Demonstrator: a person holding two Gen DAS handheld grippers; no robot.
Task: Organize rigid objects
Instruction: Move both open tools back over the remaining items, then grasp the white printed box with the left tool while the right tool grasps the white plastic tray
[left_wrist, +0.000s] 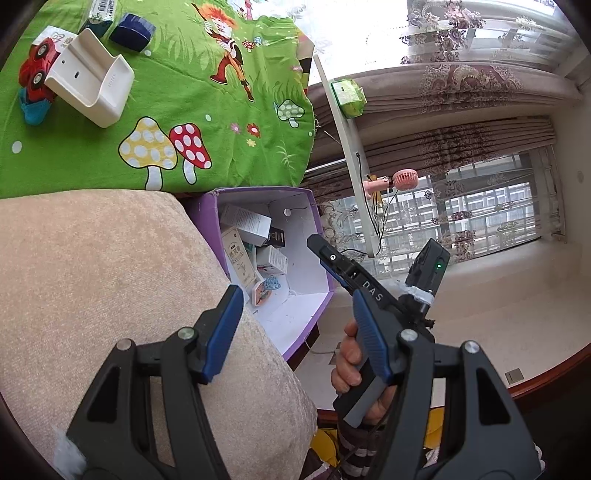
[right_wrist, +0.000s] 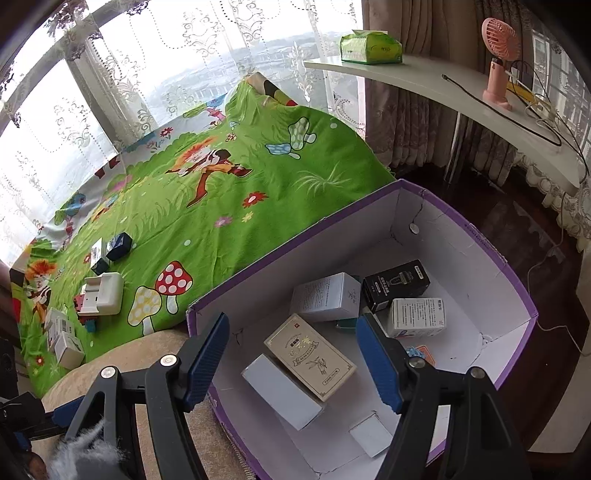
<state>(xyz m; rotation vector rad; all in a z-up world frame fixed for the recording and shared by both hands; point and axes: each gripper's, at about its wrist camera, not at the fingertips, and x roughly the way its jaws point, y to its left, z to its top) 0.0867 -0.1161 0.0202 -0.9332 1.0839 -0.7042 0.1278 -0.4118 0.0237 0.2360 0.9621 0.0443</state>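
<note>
- The right gripper (right_wrist: 291, 354) hung with its jaws spread and nothing between them, poised over the near end of the purple box (right_wrist: 517, 291).
- The left gripper (left_wrist: 295, 332) was likewise released and empty, held over the beige cushion (left_wrist: 110, 277) that lay just beside the purple box.
- Inside the purple box lay several small cartons already gathered: a cream carton (right_wrist: 310, 356), a white carton (right_wrist: 282, 391) touching it, a black carton (right_wrist: 395, 284) and two more white ones toward the far wall.
- Well apart from the purple box, on the green blanket (right_wrist: 229, 199), the remaining pieces waited: a white holder (left_wrist: 90, 79), a red toy car (left_wrist: 35, 72) touching it, and a dark blue box (left_wrist: 132, 31).
- The cartons looked light and stiff, probably best pinched across their narrow faces; the holder seemed smooth hard plastic, likely slippery, so one of its thin walls appeared the safest hold.
- The toy car was half hidden behind the holder, and a small blue-and-orange item in the purple box was too obscured to identify.
</note>
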